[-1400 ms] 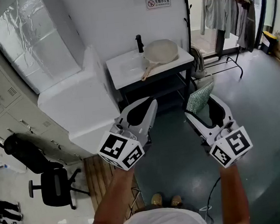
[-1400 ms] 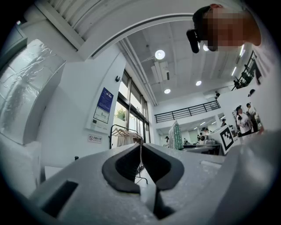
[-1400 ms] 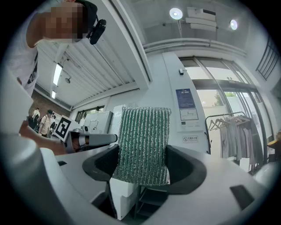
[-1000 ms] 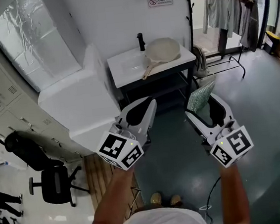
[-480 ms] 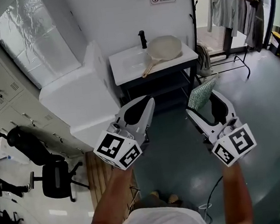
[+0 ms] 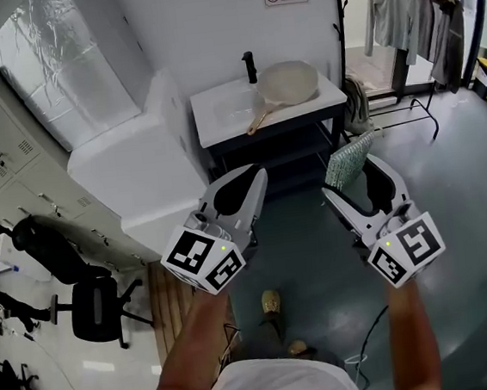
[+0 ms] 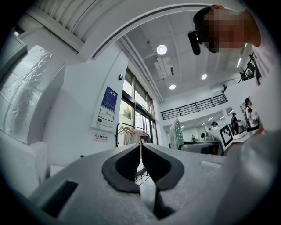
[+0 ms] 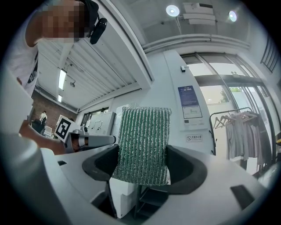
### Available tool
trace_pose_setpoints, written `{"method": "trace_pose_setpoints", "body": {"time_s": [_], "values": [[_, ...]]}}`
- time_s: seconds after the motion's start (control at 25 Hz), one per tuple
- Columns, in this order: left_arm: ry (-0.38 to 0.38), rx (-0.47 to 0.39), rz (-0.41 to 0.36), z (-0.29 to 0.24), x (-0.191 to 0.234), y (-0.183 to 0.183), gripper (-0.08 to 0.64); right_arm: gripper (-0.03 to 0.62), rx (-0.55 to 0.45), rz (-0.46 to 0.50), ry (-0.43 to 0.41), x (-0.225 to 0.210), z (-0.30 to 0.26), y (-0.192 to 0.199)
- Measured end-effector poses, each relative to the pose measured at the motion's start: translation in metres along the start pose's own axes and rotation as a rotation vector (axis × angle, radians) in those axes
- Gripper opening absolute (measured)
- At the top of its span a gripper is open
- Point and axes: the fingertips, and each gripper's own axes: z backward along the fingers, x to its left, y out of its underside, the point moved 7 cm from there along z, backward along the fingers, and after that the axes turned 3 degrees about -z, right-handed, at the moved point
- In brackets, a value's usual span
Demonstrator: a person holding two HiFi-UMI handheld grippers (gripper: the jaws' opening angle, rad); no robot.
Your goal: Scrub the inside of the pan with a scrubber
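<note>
Jaws of the right gripper (image 6: 348,179) pinch a green scrubber (image 8: 142,145); the left gripper (image 6: 259,176) has its jaws together, empty. Both are well short of the bench (image 6: 218,119) bearing the pan (image 6: 286,82).

grn-striped scrubber (image 8: 142,145), beige pan (image 6: 288,81)

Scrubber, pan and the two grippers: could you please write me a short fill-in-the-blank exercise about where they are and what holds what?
1. The green scrubber is clamped between the jaws of the ____ gripper.
2. The left gripper has its jaws together and holds ____.
3. The pan lies on the white sink counter, and ____ gripper touches it.

Missing words: right; nothing; neither
</note>
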Motion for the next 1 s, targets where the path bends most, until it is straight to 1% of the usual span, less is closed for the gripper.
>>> {"method": "trace_pose_setpoints", "body": {"time_s": [0.2,0.36,0.6,1.0], "values": [[-0.003,-0.01,0.006,-0.012,0.018,0.007,0.025,0.344,0.011,0.007,0.005,-0.011,-0.017,0.005],[-0.006,-0.022,-0.007,-0.031,0.043,0.011,0.025,0.344,0.011,0.017,0.012,-0.03,-0.044,0.006],[0.0,-0.028,-0.015,-0.069,0.09,0.023,0.025,0.344,0.026,0.021,0.024,-0.063,-0.092,0.018],[0.04,-0.017,-0.009,-0.138,0.187,0.046,0.025,0.344,0.039,0.023,0.076,-0.121,-0.186,0.036]]}}
